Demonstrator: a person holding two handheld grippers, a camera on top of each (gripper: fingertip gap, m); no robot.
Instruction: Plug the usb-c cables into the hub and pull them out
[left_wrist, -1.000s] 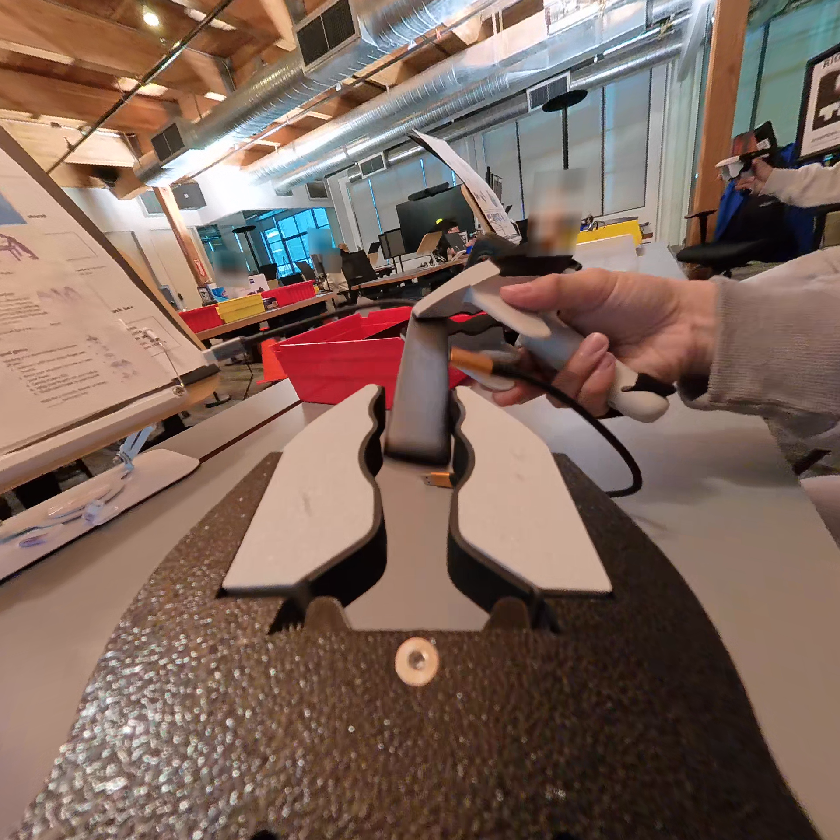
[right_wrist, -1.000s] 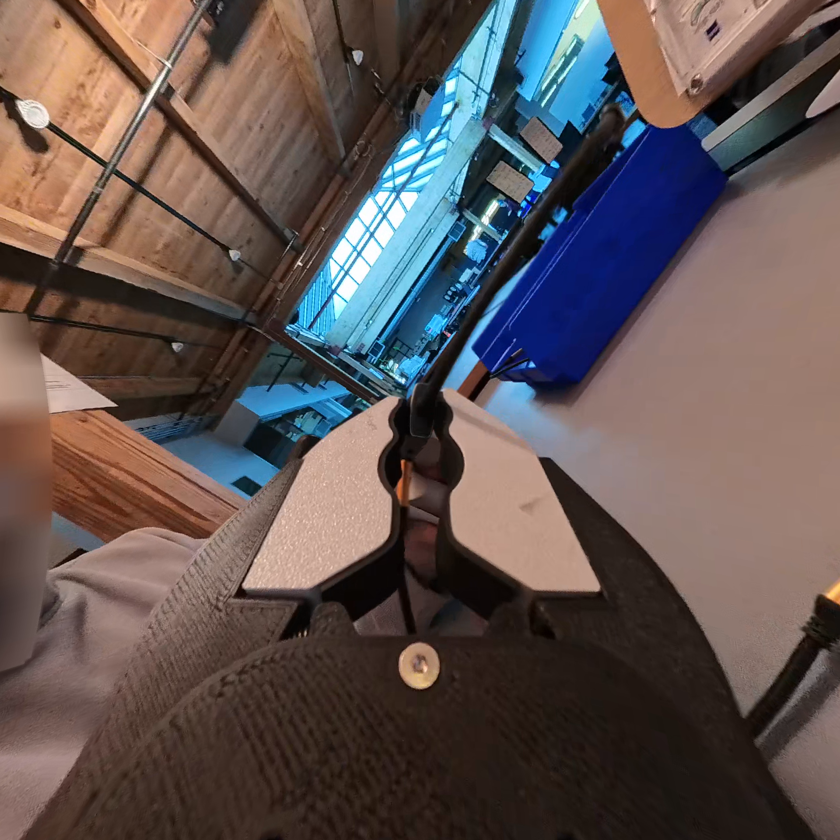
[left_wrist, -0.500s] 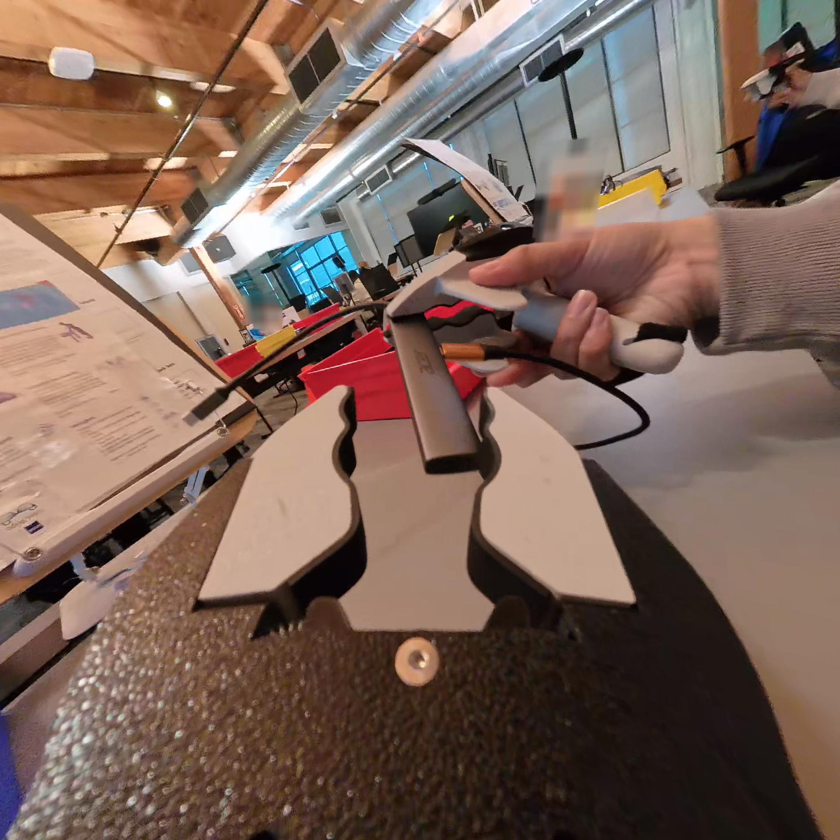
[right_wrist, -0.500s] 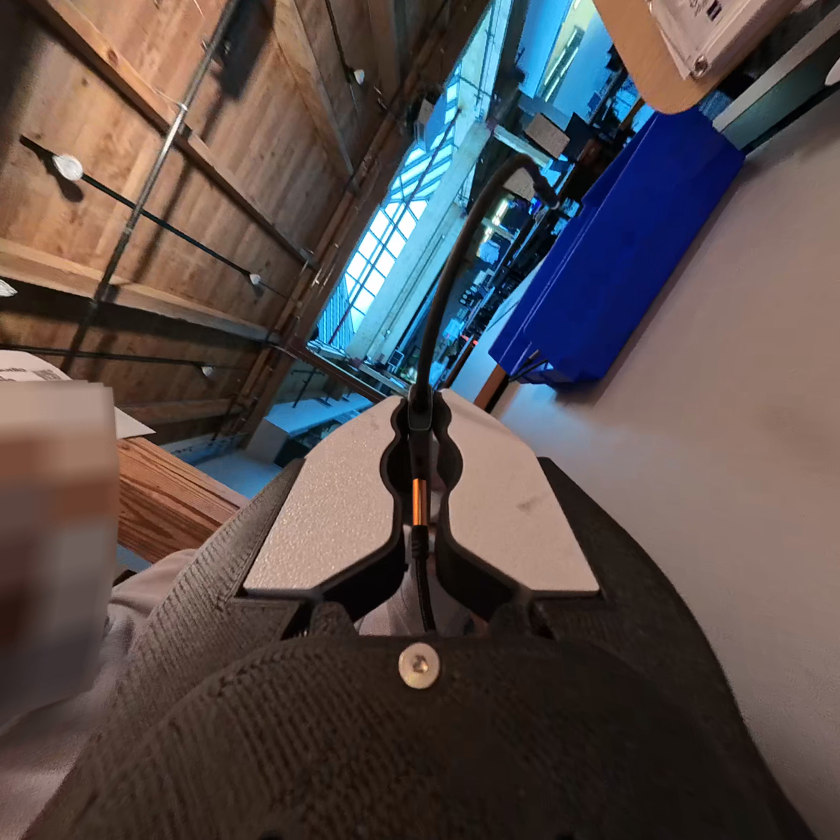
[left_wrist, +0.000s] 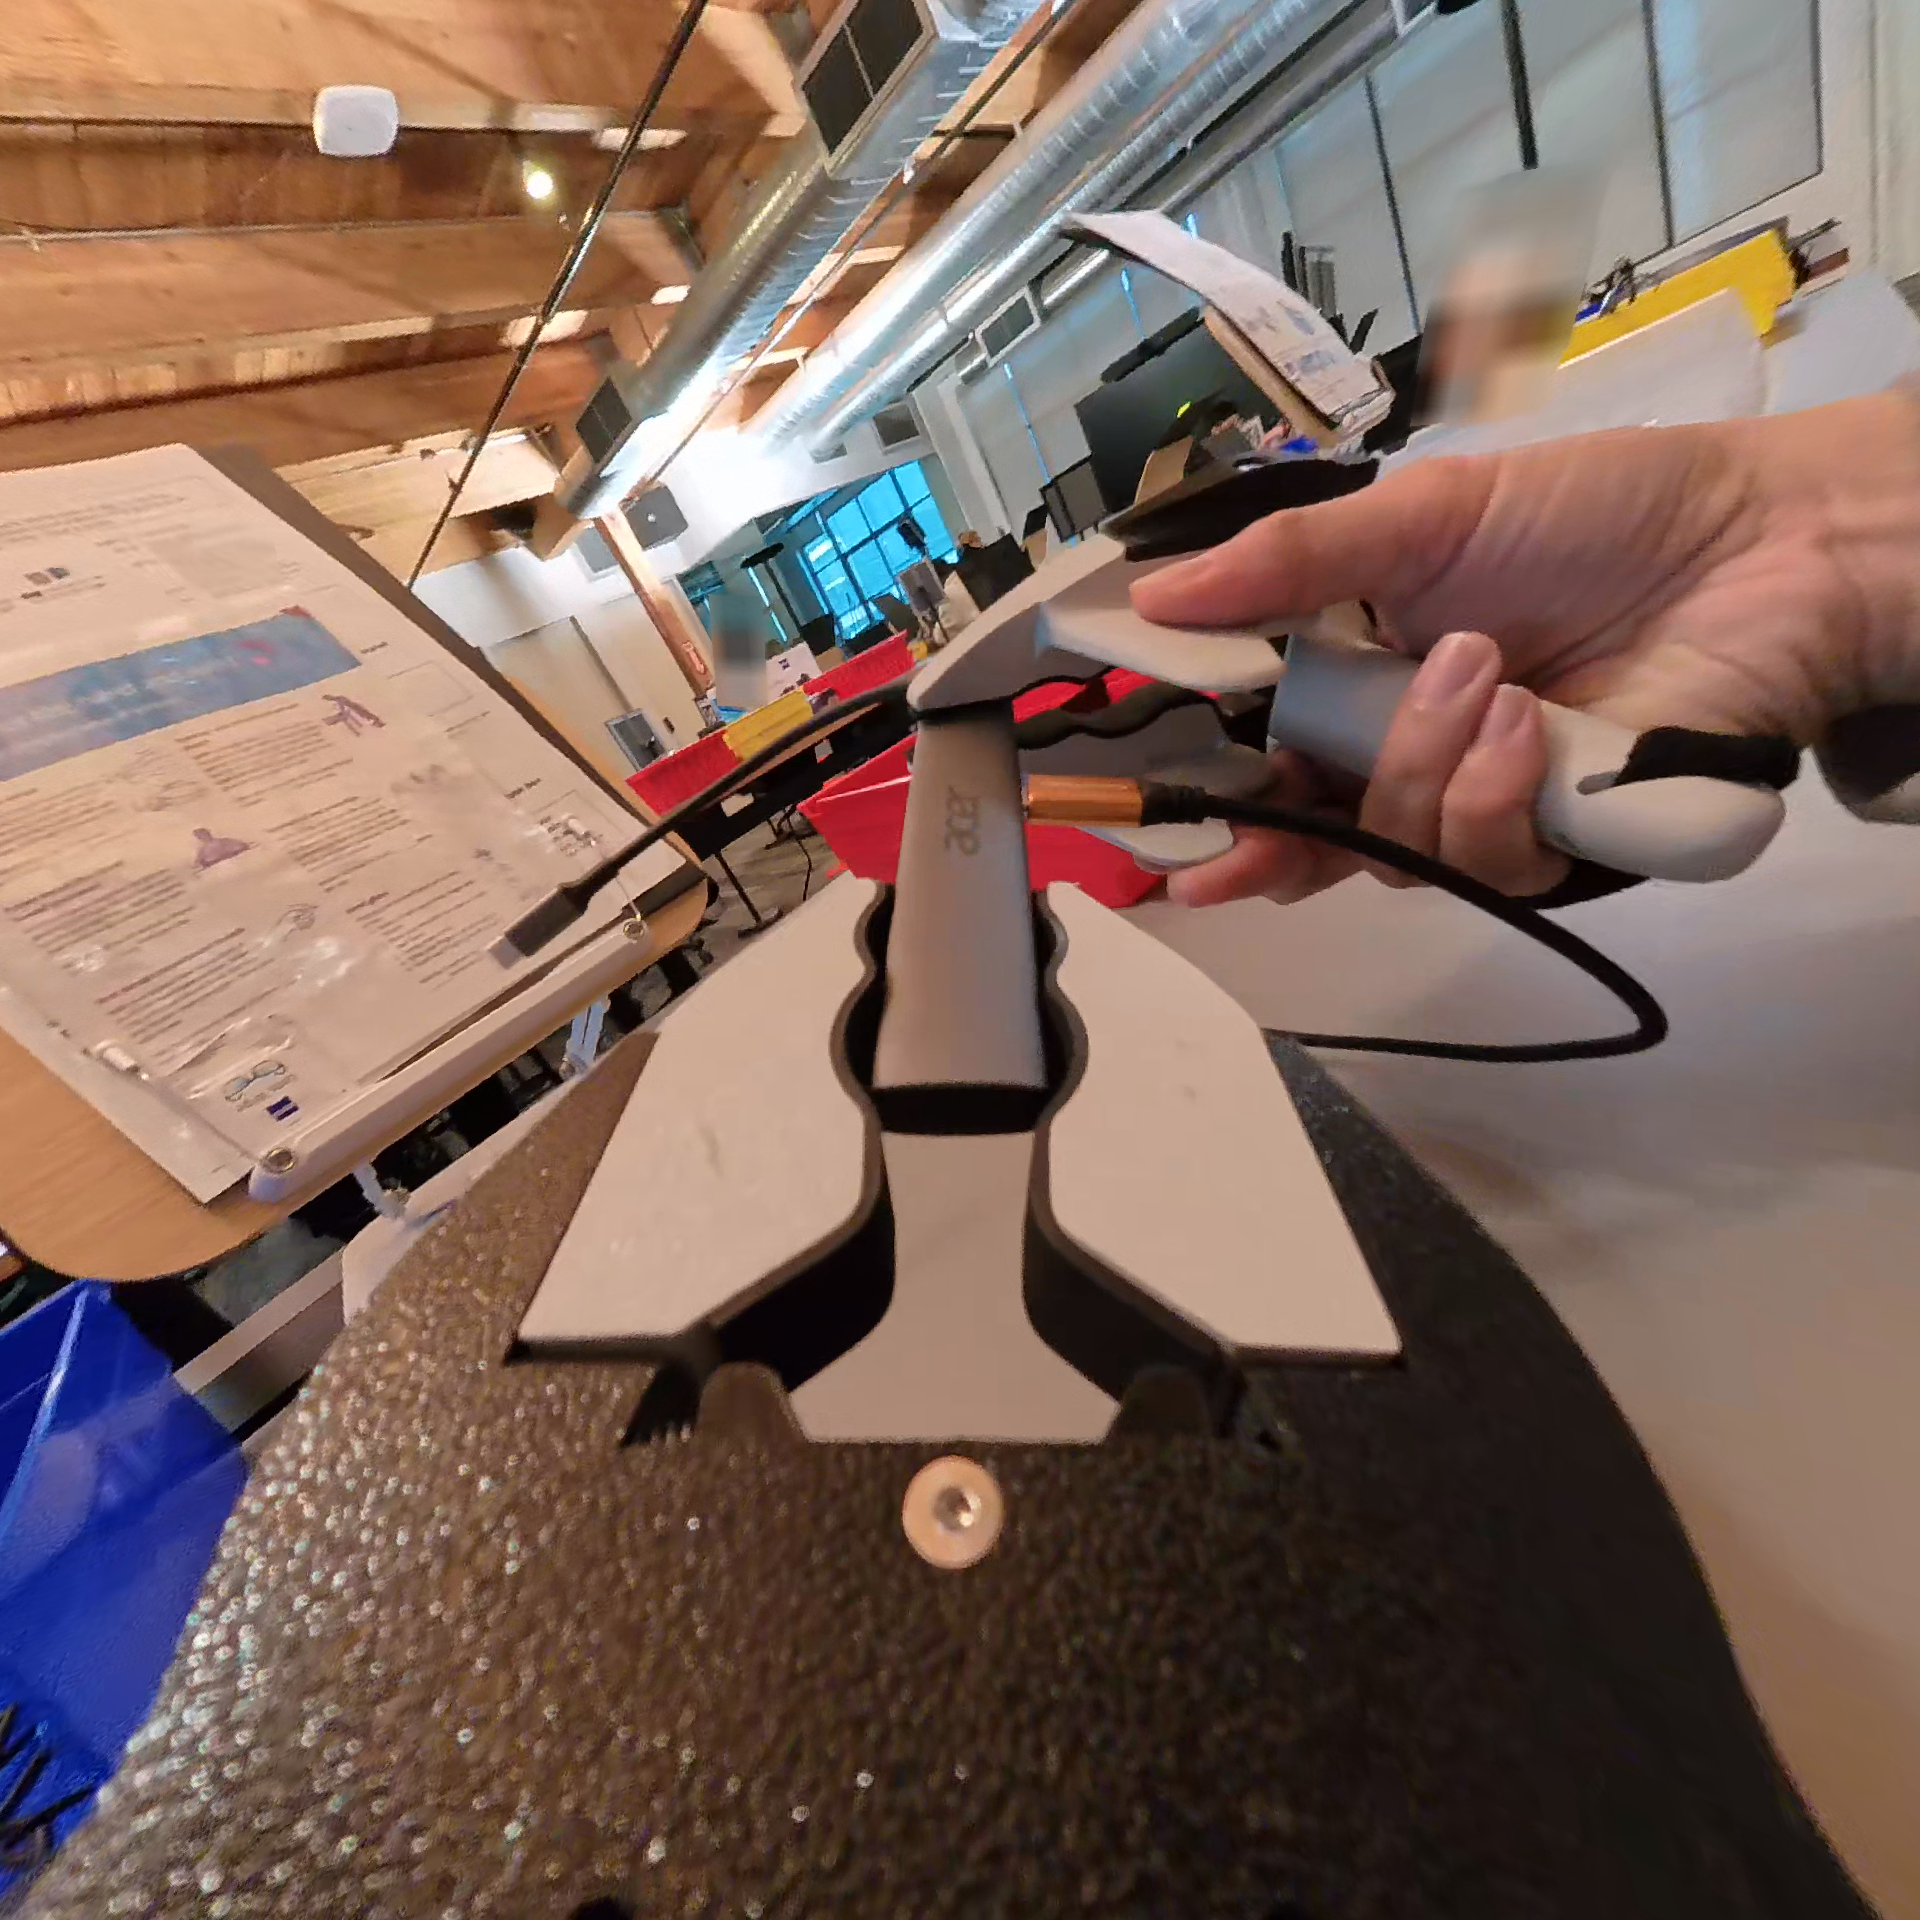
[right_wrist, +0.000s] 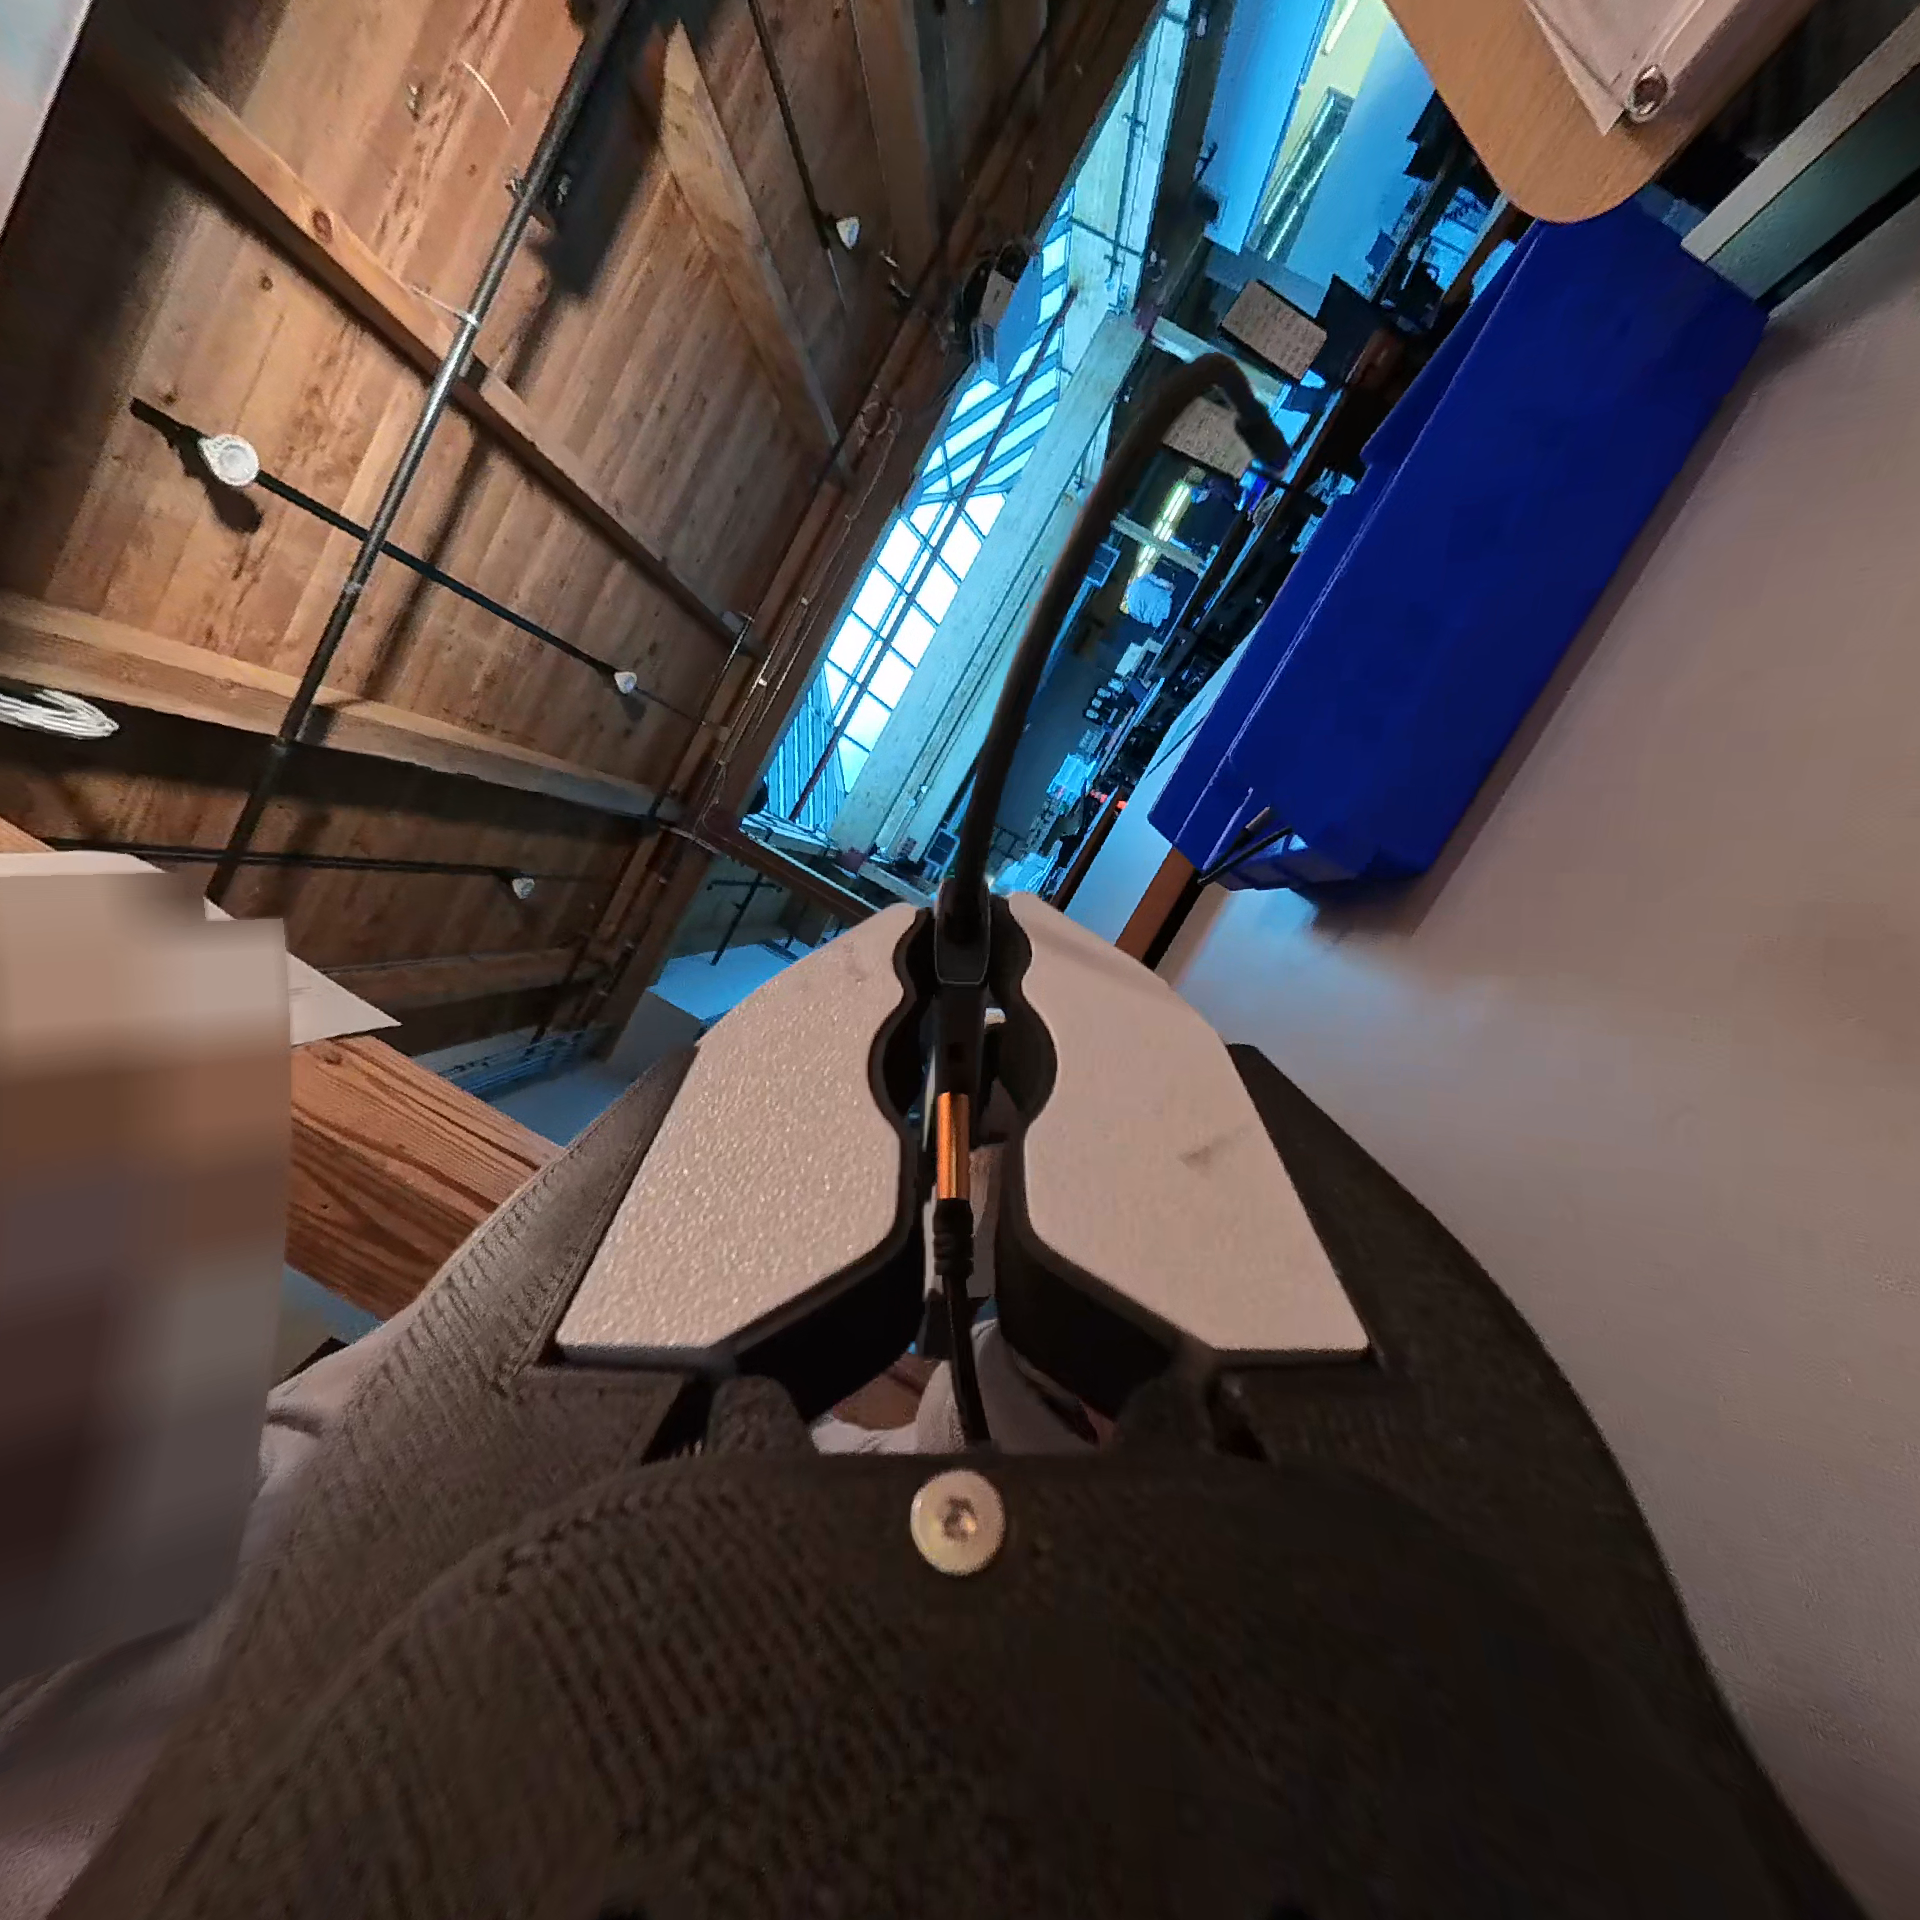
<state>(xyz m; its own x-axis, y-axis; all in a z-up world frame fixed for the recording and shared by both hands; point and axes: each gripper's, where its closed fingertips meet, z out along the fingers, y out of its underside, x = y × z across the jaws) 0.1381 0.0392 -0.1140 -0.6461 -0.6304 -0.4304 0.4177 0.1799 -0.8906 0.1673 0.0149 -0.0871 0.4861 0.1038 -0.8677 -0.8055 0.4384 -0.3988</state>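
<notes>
Beneath our left gripper (left_wrist: 961, 1013) lies the grey table (left_wrist: 1714, 1195), the broadest thing in view. Off to its left a tilted wooden board (left_wrist: 94, 1174) carries a printed instruction sheet (left_wrist: 239, 790) in a clear sleeve, and lower on that side we see the corner of a blue bin (left_wrist: 94, 1507). Ahead of its fingers, past the table edge, stand red bins (left_wrist: 873, 821).

To the right of our left gripper, a hand (left_wrist: 1579, 634) holds our right gripper (left_wrist: 1049, 727) by its pale handle, with its fingers reaching in from the right toward the hub's upper end.

Our left gripper is pinching the lower end of the grey USB hub (left_wrist: 961, 894), which rises upright between its two pads and tilts slightly away from us. The hub's own black cable (left_wrist: 727, 795) leaves its top and runs out to the left, ending in a dark plug (left_wrist: 545, 920) that hangs in front of the instruction sheet.

A copper-sleeved USB-C plug (left_wrist: 1081, 802) meets the hub's right side, and its black cord (left_wrist: 1507, 997) loops down to the right over the table.

From the right wrist view, our right gripper (right_wrist: 961, 997) is pressed together on that same copper-sleeved USB-C plug (right_wrist: 951, 1143), which lies along the narrow slot between its pads. The hub's cable (right_wrist: 1023, 644) arches up ahead of its tips, and a blue bin (right_wrist: 1455, 644) sits ahead on its right.
</notes>
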